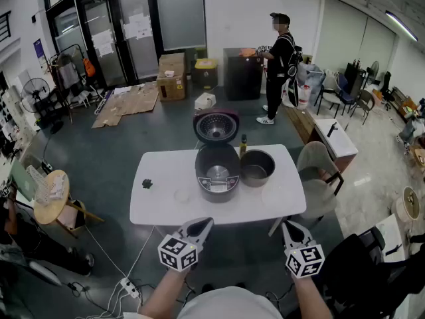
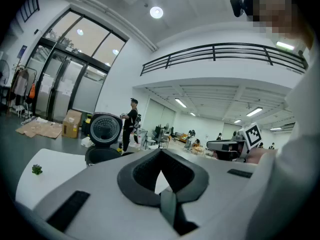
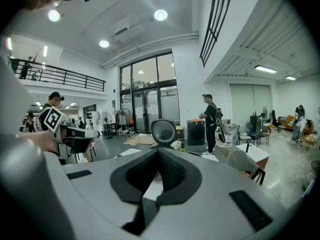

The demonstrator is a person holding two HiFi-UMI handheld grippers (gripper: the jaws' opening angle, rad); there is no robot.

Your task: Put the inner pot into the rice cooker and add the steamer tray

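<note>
The rice cooker [image 1: 217, 170] stands in the middle of the white table [image 1: 159, 208] with its lid [image 1: 216, 125] raised; its cavity shows a bare metal bottom. The dark inner pot [image 1: 257, 167] sits on the table right beside it. A pale round tray [image 1: 274, 195] lies at the front right of the table. My left gripper [image 1: 201, 225] and right gripper [image 1: 291, 227] hover level at the table's near edge, both shut with nothing in them. The left gripper view shows its jaws [image 2: 161, 173] closed and the lid [image 2: 105, 129] ahead. The right gripper view shows shut jaws [image 3: 159, 173] and the lid [image 3: 163, 132].
A small dark green thing [image 1: 147, 183] and a small pale disc [image 1: 182, 195] lie on the table's left half. A bottle [image 1: 243, 145] stands behind the pot. A chair [image 1: 319, 168] is at the table's right, a round wooden table [image 1: 52, 198] at left, a person [image 1: 279, 65] far back.
</note>
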